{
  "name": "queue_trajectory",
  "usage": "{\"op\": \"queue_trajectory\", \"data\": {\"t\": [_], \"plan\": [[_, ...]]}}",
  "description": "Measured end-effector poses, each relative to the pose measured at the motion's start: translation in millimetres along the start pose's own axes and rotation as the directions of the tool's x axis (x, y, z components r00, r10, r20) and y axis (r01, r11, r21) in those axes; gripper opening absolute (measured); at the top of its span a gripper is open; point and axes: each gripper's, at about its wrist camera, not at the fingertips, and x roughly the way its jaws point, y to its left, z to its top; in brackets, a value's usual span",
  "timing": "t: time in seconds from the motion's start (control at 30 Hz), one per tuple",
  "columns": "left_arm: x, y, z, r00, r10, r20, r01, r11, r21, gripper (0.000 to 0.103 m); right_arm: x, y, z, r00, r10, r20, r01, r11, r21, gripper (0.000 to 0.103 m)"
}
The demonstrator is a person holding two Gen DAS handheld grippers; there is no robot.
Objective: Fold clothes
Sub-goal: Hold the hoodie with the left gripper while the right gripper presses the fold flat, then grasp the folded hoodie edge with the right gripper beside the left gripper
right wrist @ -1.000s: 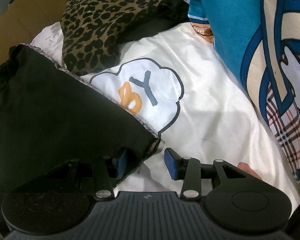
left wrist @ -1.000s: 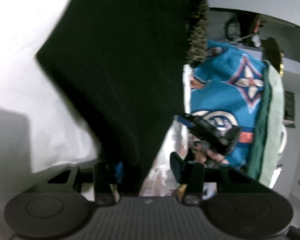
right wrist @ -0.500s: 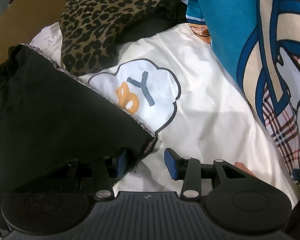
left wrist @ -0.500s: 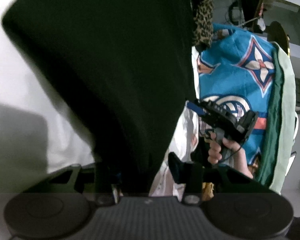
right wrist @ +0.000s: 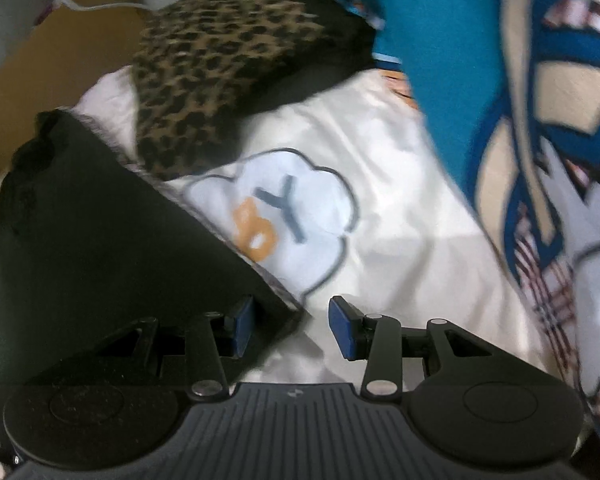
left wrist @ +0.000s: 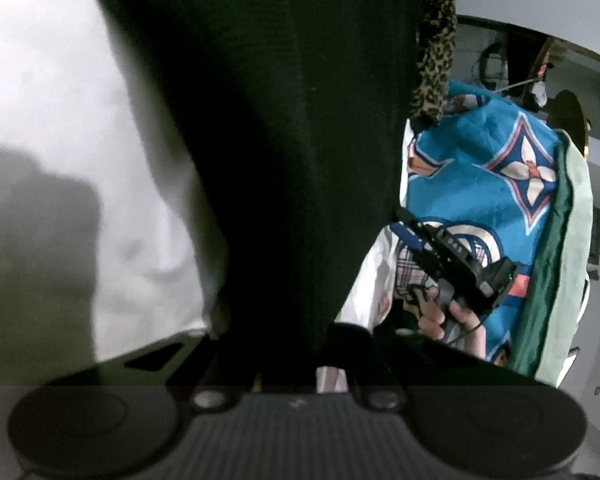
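Note:
A black garment (left wrist: 284, 140) hangs lifted and fills the middle of the left wrist view. My left gripper (left wrist: 296, 360) is shut on its lower edge; the fingertips are hidden in dark cloth. In the right wrist view the same black garment (right wrist: 100, 248) lies at the left on a white sheet (right wrist: 400, 208) with a cloud print. My right gripper (right wrist: 292, 328) is open, its blue pads (right wrist: 342, 332) apart, with the garment's corner between them. The right gripper (left wrist: 456, 260) also shows in the left wrist view, held by a hand.
A leopard-print cloth (right wrist: 216, 64) lies behind the black garment. A teal patterned blanket (right wrist: 500, 100) lies at the right, and also shows in the left wrist view (left wrist: 488, 184). A cardboard box (right wrist: 40, 52) stands at the far left.
My left gripper has lifted the black garment higher, and the cloth now covers more of its view. My right gripper has shifted slightly, still open at the garment's corner.

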Motion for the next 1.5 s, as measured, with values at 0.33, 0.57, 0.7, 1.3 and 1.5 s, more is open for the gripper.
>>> {"op": "queue_trajectory", "data": {"t": [0.33,0.57,0.7,1.3,1.5], "plan": [[-32.5,-3.9,-5.5,1.000,0.008,-0.004,-0.008,1.000,0.022,0.006,12.6,15.9,15.5,0.993,0.083,-0.083,-0.099,0.973,-0.208,0.048],[-32.9,-5.3,-7.6,1.000,0.020,-0.006,-0.020,1.000,0.024,0.006,30.4,20.1,18.1,0.984,0.097,-0.148,-0.135,0.950,-0.281,0.048],[-34.7,-8.3,-7.0,1.000,0.020,-0.009,-0.020,0.999,0.039,0.006,38.0,23.8,17.9,0.978,0.116,-0.171,-0.166,0.935,-0.313,0.047],[-29.3,-16.0,-6.8,1.000,-0.003,-0.008,0.003,0.999,0.035,0.006,42.5,39.8,10.0,0.972,0.079,-0.220,-0.159,0.912,-0.378,0.024],[-45.6,-25.7,-3.9,0.999,-0.049,-0.019,0.050,0.998,0.028,0.006,35.4,34.7,12.6,0.961,0.116,-0.251,-0.187,0.940,-0.284,0.006]]}}
